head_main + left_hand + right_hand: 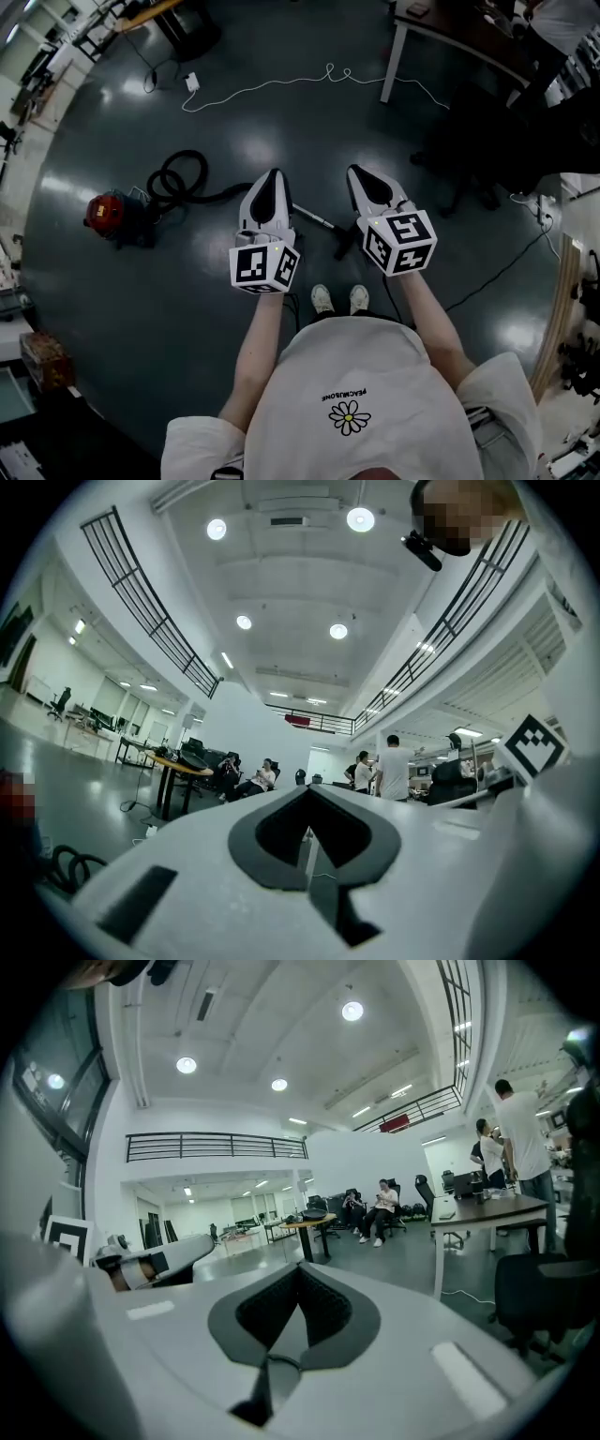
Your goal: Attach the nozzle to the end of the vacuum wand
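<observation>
The left gripper (273, 178) and the right gripper (358, 172) are held side by side well above the floor (281, 112), each with its jaws pressed together and nothing caught between them. The vacuum wand (314, 217) is seen lying on the middle of the floor below them, just ahead of the person's shoes (339, 298), and a coiled black hose (178, 178) lies between it and the red vacuum cleaner (105, 214) toward the floor's left edge. A dark piece (343, 246) is seen at the wand's near end, but whether it is the nozzle cannot be told.
</observation>
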